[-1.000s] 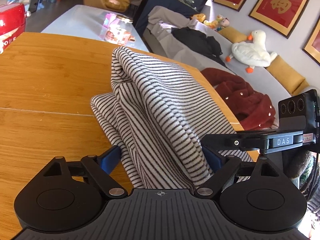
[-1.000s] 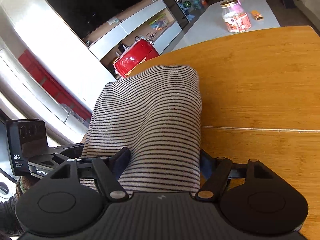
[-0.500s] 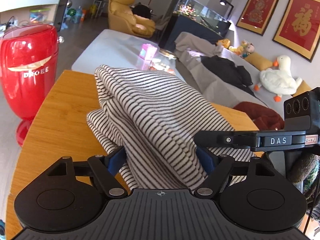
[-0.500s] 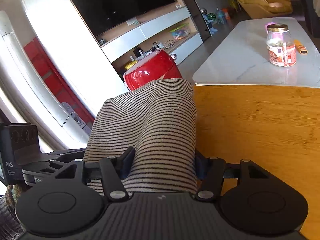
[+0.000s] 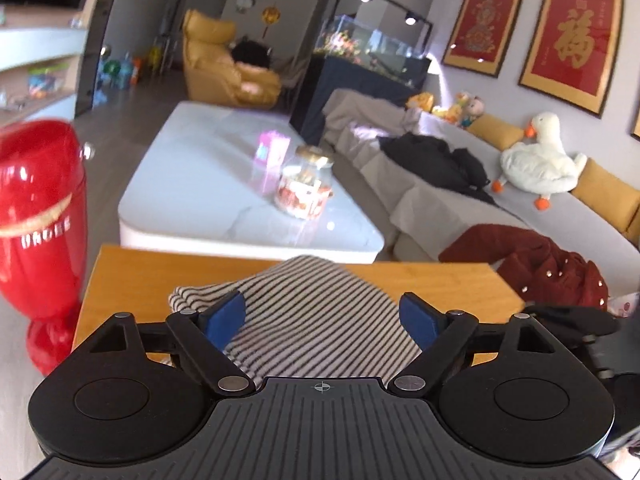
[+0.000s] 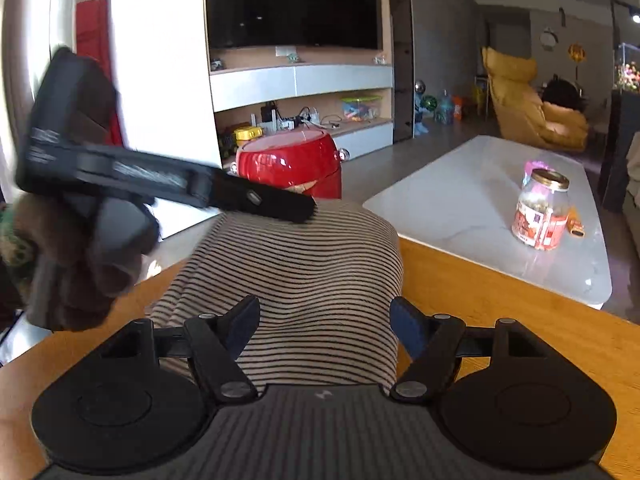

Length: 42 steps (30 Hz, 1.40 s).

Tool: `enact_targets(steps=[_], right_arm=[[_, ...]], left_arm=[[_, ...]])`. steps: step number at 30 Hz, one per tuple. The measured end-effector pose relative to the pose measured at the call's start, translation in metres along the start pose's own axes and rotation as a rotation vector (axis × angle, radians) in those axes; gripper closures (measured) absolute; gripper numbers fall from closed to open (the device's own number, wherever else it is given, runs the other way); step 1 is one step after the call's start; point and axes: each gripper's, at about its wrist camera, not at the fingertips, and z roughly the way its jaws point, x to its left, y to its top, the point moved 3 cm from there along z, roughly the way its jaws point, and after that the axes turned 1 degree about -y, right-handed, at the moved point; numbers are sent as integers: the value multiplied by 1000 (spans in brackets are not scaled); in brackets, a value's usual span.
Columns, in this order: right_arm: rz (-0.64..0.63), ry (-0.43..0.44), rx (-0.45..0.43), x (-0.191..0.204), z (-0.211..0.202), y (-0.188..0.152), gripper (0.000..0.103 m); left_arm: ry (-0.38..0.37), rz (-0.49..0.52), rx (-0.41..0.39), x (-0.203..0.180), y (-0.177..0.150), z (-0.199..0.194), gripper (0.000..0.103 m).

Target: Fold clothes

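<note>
A black-and-white striped garment (image 5: 316,312) lies bunched on the wooden table (image 5: 132,276). My left gripper (image 5: 322,316) has its blue pads spread wide, and the cloth lies between and under them. In the right wrist view the same striped garment (image 6: 316,276) fills the space between my right gripper's (image 6: 324,324) open fingers. The left gripper's body (image 6: 120,184) shows blurred at the upper left of the right wrist view, above the cloth. I cannot tell whether either pad touches the fabric.
A red appliance (image 5: 36,220) stands left of the table and shows behind the cloth in the right wrist view (image 6: 292,168). A white coffee table (image 5: 224,196) carries a glass jar (image 5: 306,186). A grey sofa (image 5: 460,196) holds a dark red garment (image 5: 536,260).
Both grippers have opened their fingers from the striped garment. The cloth has dropped from a raised hump to a lower heap on the table. Both views have tilted up toward the room.
</note>
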Motion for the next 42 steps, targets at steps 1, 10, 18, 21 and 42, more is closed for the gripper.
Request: enact_targets(steps=[1,10,18,21,42], right_arm=[[17,9,-3,-1,-4,-1,30],[369,161,56,-44,-11,-25,23],[257,234,22,-20,-28,-4,56],[159,186,48,-12,-32,-5,56],[-415,22,-25,92,-33,-27,30]], left_arm=[[9,-20,31,9,-6,9,19],[-10,-25,16,31,-21,6,19],[-5,-42,17,38,-23,5,18],[-25,-65,13,43,-23,4,18],[-15,-28,17,33,-24,7,13]])
